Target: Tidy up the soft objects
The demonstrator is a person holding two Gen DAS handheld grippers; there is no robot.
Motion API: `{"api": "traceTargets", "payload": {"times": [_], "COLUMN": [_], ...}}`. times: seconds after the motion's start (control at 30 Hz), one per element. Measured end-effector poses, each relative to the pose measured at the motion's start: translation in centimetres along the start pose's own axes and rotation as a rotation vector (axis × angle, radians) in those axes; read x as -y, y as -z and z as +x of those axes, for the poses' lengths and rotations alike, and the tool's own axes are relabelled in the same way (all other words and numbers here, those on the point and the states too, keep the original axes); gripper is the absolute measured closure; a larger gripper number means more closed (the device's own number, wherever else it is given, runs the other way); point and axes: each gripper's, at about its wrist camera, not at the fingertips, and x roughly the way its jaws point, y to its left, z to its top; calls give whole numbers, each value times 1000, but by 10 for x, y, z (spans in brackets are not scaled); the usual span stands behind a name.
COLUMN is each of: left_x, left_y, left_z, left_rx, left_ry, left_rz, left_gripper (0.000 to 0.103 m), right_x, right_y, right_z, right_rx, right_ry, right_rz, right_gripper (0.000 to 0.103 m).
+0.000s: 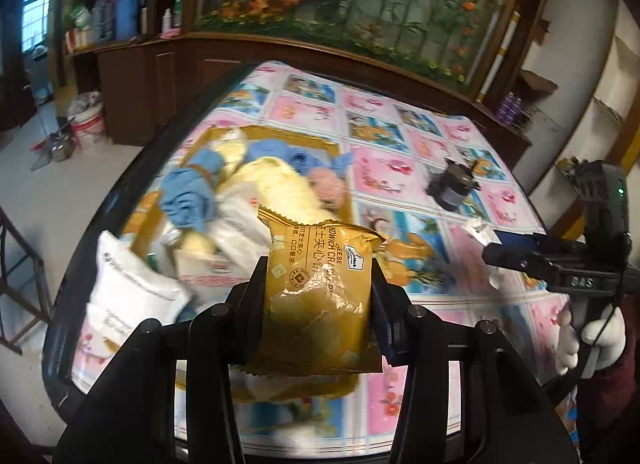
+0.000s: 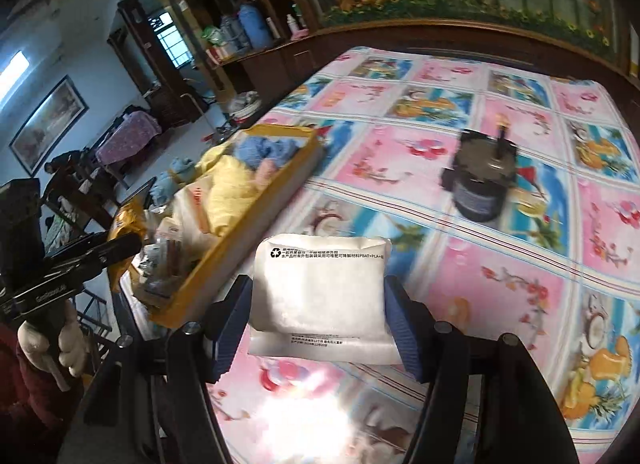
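Note:
My left gripper is shut on a gold cracker packet and holds it above the near end of the yellow tray. The tray holds blue cloths, a yellow soft item, a pink one and white packets. My right gripper is shut on a white soft packet above the table, right of the tray. The right gripper also shows in the left wrist view, and the left gripper in the right wrist view.
A flowered pink and blue tablecloth covers the table. A dark jar-like device stands on it right of the tray, and shows in the left wrist view. Wooden cabinets and a framed painting stand behind.

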Motion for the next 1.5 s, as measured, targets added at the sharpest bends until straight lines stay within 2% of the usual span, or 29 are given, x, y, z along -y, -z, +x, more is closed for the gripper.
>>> {"api": "traceTargets", "payload": {"times": [0.17,0.2,0.33,0.43,0.5,0.6,0.7,0.8,0.93,1.03,1.13,1.33,1.5], "left_x": [-47,-52,-66,-73,-75,-73,-69,-65,-60,-53,-46,-33,-22], "left_y": [0,1,1,-3,-5,-5,-4,-1,2,4,4,7,9], "left_z": [14,17,21,14,6,-7,-15,-21,-22,-26,-32,-39,-45], "left_rx": [-15,-20,-16,31,64,111,136,151,161,179,203,216,236], "left_ry": [-126,-127,-27,-26,-29,-34,-47,-70,-118,-148,-191,-248,-307], "left_rz": [-100,-109,-182,-219,-237,-229,-213,-197,-178,-167,-148,-124,-100], "left_gripper": [58,57,50,50,50,49,43,43,42,42,42,42,42], "right_x": [-62,-74,-111,-130,-140,-146,-149,-156,-160,-160,-156,-149,-145], "right_y": [-13,-14,-10,-6,-5,-8,-8,1,3,1,-2,-5,-4], "right_z": [36,44,68,86,99,111,122,120,106,93,84,90,75], "right_rx": [-43,-53,-98,-137,-159,-155,-164,-159,-146,-104,-77,-65,-15], "right_ry": [-71,-82,-127,-140,-120,-75,-35,2,-58,-69,-107,-110,-146], "right_rz": [-109,-132,-192,-232,-248,-265,-274,-338,-337,-346,-323,-289,-254], "right_gripper": [38,38,38,38,38,37,35,32,29,23,23,23,23]}}
